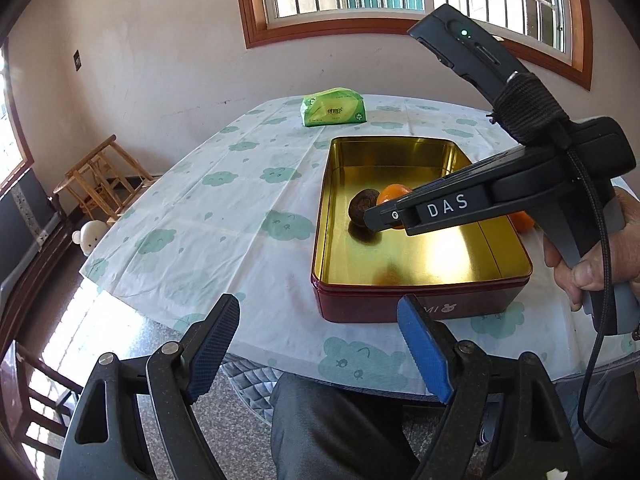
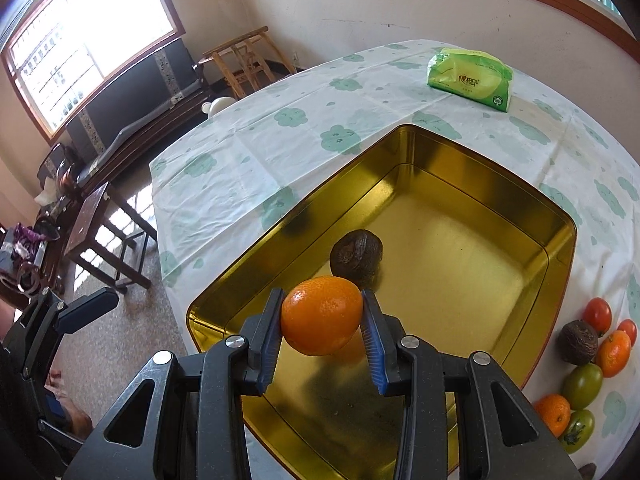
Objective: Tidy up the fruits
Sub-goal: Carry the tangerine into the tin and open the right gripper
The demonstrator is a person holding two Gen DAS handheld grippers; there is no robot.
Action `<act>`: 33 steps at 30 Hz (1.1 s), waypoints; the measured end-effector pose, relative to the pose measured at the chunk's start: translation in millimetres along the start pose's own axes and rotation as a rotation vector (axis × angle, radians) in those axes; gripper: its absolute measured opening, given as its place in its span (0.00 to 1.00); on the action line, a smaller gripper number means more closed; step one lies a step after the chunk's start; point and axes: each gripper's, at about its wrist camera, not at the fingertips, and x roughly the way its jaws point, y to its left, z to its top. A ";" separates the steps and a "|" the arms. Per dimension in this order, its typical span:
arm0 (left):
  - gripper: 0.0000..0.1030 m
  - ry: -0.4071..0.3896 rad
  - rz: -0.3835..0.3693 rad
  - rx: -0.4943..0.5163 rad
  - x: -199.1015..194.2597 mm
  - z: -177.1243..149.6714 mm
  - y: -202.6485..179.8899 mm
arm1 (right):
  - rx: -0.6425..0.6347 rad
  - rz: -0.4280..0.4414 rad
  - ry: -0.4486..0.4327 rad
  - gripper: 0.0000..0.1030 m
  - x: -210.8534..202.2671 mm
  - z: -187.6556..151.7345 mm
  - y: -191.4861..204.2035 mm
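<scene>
**A:** Your right hand-held gripper (image 2: 322, 322) is clamped on the orange (image 2: 322, 315), both blue pads pressed against its sides, and it's hanging over the near part of the gold tin (image 2: 560, 240), clear of the floor of it. The dark wrinkly fruit (image 2: 356, 258) already sits on the tin's floor just past the orange. Only your right wrist view shows the leftover pile on the desk (image 2: 280, 148) to the right of the tin: two red tomatoes (image 2: 597, 314), another dark fruit (image 2: 579, 341), two more oranges (image 2: 614, 353) and two green tomatoes (image 2: 582, 385).

**B:** Yeah, from the left wrist view you barely get that pile, just an orange sliver (image 1: 523, 222) behind your right gripper's body. What you do get there is your right hand-held gripper (image 1: 384, 218) from the side, reaching in over the tin (image 1: 420, 304), with the orange (image 1: 392, 193) poking out behind its tip next to the dark fruit (image 1: 362, 206). Your left hand-held gripper (image 1: 318, 350) is spread wide with nothing in it, held off the near edge of the desk (image 1: 200, 216), short of the tin. The green tissue pack (image 1: 333, 107) sits at the far side in both views.
</scene>
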 end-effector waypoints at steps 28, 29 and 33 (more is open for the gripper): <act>0.83 0.030 0.021 -0.042 8.5 -18.9 27.5 | 0.045 -0.090 0.079 0.38 36.9 19.4 9.5; 0.83 0.031 0.020 -0.041 8.6 -18.9 27.5 | 0.041 -0.097 0.079 0.38 37.1 19.8 9.7; 0.83 0.026 0.024 -0.037 8.0 -18.9 27.4 | 0.046 -0.093 0.063 0.38 33.9 20.8 8.2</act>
